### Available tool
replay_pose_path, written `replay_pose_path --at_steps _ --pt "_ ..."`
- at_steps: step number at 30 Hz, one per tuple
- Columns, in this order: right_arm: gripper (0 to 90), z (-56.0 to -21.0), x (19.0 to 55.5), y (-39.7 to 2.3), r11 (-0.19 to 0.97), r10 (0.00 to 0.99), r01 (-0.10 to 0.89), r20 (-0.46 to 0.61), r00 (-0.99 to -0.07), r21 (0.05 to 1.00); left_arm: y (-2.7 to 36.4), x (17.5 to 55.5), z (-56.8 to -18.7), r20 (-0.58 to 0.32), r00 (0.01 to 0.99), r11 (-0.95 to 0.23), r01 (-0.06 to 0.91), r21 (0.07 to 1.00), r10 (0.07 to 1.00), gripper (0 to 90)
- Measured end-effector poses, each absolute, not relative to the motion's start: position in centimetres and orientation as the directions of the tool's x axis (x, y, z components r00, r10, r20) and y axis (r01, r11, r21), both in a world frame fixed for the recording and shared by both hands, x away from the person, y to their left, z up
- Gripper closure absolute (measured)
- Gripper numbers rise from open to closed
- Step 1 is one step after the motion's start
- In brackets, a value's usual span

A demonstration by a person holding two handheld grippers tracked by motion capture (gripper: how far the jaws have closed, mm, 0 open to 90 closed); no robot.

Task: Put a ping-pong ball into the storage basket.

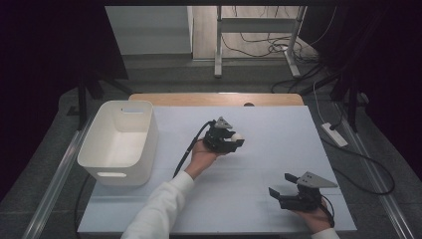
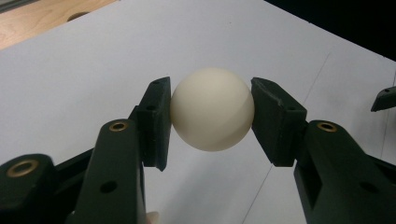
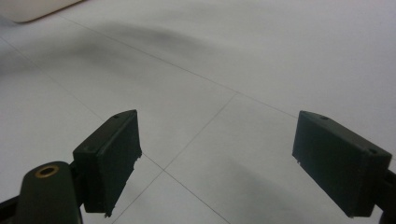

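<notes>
White table (image 1: 259,149), white bin (image 1: 119,142) on left side, wood edge at back

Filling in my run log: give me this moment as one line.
left gripper: shut on ball | right gripper: open, idle | bin: left of table

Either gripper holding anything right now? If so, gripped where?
The left gripper holds a cream ball, pads pressing on its two opposite sides at mid-height. The right gripper stands open, holding nothing.
</notes>
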State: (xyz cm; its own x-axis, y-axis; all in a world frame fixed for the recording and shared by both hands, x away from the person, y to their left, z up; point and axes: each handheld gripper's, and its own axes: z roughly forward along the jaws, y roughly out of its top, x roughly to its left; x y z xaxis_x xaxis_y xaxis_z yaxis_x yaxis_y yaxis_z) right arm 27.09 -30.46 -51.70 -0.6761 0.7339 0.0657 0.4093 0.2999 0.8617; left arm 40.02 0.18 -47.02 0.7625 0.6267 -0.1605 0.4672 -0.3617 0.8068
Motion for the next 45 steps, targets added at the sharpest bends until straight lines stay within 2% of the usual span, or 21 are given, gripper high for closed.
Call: replay_pose_path --at_steps 45 --pt "15.2 -51.7 27.1 -30.5 0.300 0.740 0.407 0.059 -0.670 0.863 3.0 37.0 -45.5 -0.136 0.774 -0.324 0.409 0.853 0.618 50.8"
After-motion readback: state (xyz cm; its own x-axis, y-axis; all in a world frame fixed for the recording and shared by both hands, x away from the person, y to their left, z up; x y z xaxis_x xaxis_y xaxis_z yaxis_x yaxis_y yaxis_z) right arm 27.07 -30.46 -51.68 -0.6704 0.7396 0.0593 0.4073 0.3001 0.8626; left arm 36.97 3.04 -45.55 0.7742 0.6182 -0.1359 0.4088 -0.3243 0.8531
